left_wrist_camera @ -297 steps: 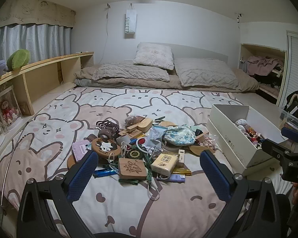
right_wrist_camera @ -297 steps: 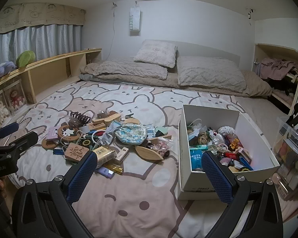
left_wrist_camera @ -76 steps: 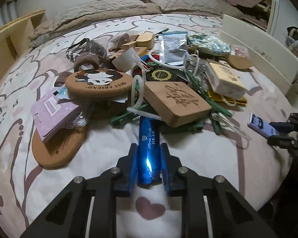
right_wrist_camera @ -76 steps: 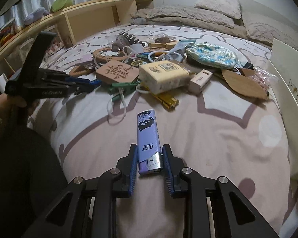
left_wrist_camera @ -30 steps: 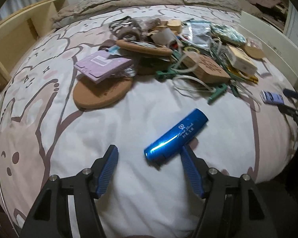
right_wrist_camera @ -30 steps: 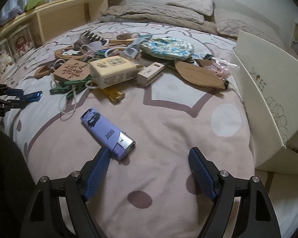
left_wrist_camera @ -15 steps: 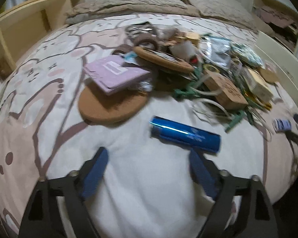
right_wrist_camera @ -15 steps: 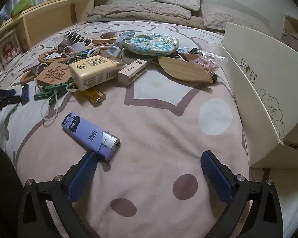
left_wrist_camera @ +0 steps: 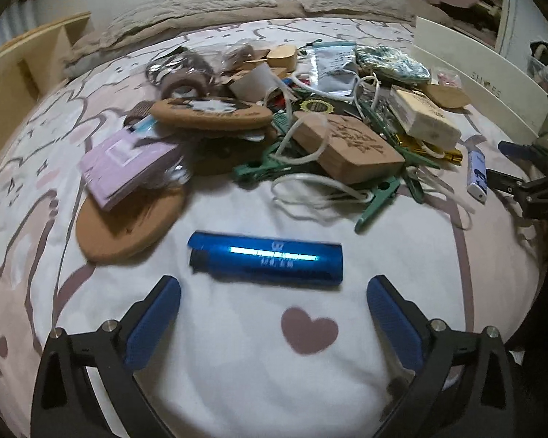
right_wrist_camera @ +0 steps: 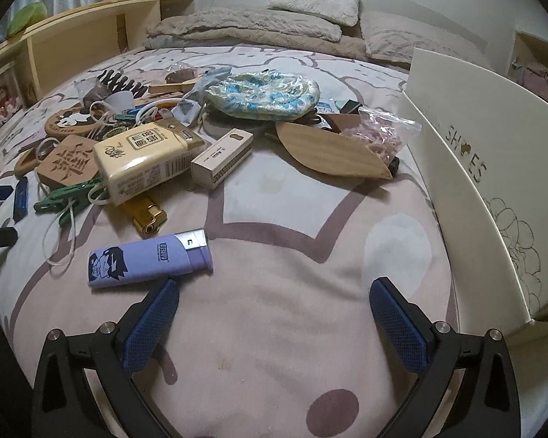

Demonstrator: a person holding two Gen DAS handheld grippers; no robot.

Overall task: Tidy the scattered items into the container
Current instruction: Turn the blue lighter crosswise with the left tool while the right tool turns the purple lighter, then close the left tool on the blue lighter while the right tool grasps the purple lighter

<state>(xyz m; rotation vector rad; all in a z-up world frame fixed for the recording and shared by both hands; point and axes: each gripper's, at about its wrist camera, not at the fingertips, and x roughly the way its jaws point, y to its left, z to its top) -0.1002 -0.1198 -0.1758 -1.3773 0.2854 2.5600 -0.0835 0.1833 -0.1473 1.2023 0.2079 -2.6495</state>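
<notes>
- Left gripper point(left_wrist_camera: 274, 299): jaws just opened further, now spread wide, nothing between the pads.
- Blue lighter point(left_wrist_camera: 266, 263): flat on the bedspread point(left_wrist_camera: 237, 383), crosswise just ahead of the left fingertips, touching neither.
- Beyond it, past the left fingers: a heap of clutter with a cork coaster point(left_wrist_camera: 128, 224), a lilac card pack point(left_wrist_camera: 128, 162), a carved wooden block point(left_wrist_camera: 347, 149) and green pegs point(left_wrist_camera: 378, 204).
- Right gripper point(right_wrist_camera: 274, 299): jaws wide apart, gripping nothing.
- Purple lighter point(right_wrist_camera: 149, 258): lying crosswise just ahead of the right gripper's left fingertip, outside the gap, metal end toward the middle.
- Gold lighter point(right_wrist_camera: 144, 215): just past the purple one, at the edge of the heap, beside a cream carton point(right_wrist_camera: 146, 157).
- White shoe box point(right_wrist_camera: 486, 189): standing to the right of the right fingers, near wall upright; contents hidden.
</notes>
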